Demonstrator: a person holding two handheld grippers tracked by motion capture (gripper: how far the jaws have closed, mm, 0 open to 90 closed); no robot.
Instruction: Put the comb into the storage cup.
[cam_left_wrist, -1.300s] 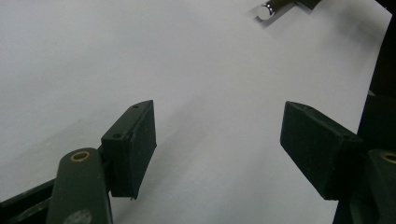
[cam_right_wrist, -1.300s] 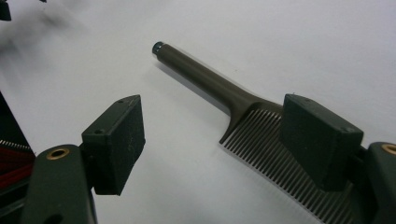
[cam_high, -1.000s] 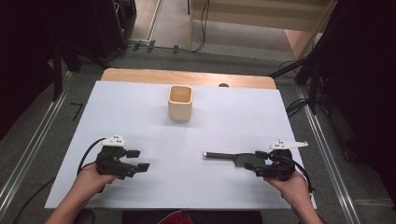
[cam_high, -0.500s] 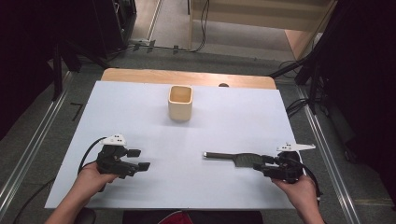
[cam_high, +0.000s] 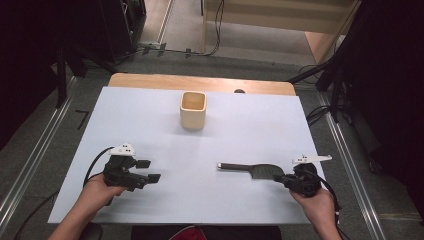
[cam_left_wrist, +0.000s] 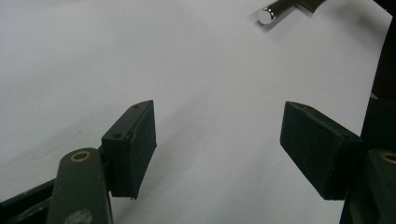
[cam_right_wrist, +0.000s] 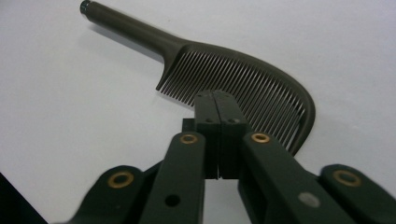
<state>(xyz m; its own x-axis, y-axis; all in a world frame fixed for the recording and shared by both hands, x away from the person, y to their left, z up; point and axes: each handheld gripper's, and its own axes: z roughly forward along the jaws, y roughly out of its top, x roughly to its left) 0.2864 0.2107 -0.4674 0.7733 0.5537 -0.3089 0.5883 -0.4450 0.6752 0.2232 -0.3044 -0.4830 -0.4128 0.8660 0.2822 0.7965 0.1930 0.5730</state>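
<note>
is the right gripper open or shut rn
Shut. In the right gripper view the two jaws of the right gripper press flat together with nothing between them, just short of the comb lying on the table.

High view: fixed overhead, facing forward and down, far enough to take in the whole white tabletop (cam_high: 150, 115).

Left gripper view: rides low over the tabletop, looking along its own fingers (cam_left_wrist: 133, 144), close; the comb (cam_left_wrist: 273, 11) handle tip enters at top right.

Right gripper view: equally low and close, facing the comb's teeth just beyond its own fingers (cam_right_wrist: 217, 121).

Shared by all three: the comb and surrounding white surface.
</note>
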